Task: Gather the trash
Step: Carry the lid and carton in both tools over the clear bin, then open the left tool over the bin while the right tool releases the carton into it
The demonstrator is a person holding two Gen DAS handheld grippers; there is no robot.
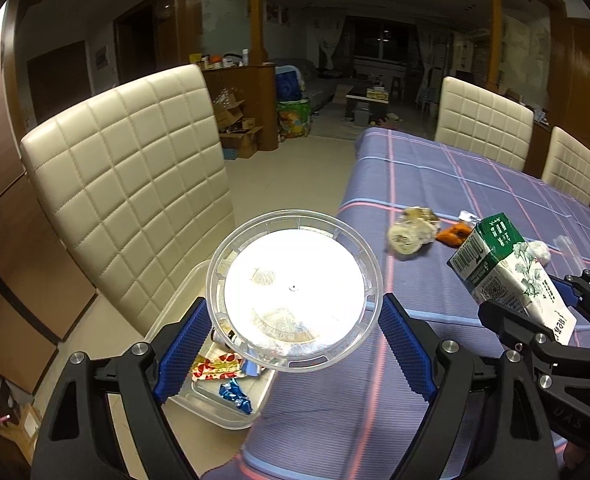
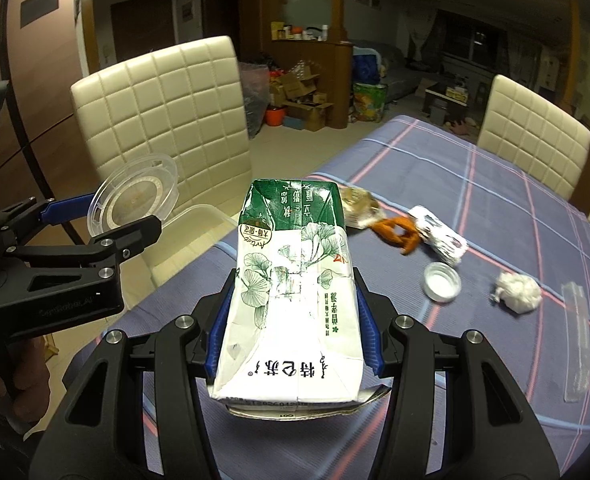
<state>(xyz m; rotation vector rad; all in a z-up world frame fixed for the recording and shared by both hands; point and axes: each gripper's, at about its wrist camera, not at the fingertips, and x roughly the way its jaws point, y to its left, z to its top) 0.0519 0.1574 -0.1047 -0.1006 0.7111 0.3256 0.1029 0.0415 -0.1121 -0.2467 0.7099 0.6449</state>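
Left wrist view: the left gripper (image 1: pixel 295 340) has its blue ribbed fingers (image 1: pixel 405 354) spread wide and pressed on the rim of a clear round plastic lid (image 1: pixel 295 292), held over the tabletop's near edge.
Bin: a clear rectangular plastic bin (image 1: pixel 231 414) sits on the cream chair seat just beside the tabletop; inside lie a red-and-white wrapper (image 1: pixel 217 366) and a crumpled blue foil wrapper (image 1: pixel 237 395).
Carton: the right gripper (image 2: pixel 295 336) has its fingers about half spread and clamped on the sides of a green-and-white paper carton (image 2: pixel 293 280), creased, raised over the tabletop.
Tabletop: a ribbed purple cloth (image 2: pixel 495 208) with pink and pale blue lines.
Loose trash on the cloth: a crumpled clear bag (image 2: pixel 359 204), an orange peel (image 2: pixel 399 234), a crushed white pack (image 2: pixel 439 236), a round white cap (image 2: pixel 442 282), a wad of white tissue (image 2: pixel 519 292), a clear flat strip (image 2: pixel 577 340).
Chair: quilted cream leatherette back (image 1: pixel 135 184).
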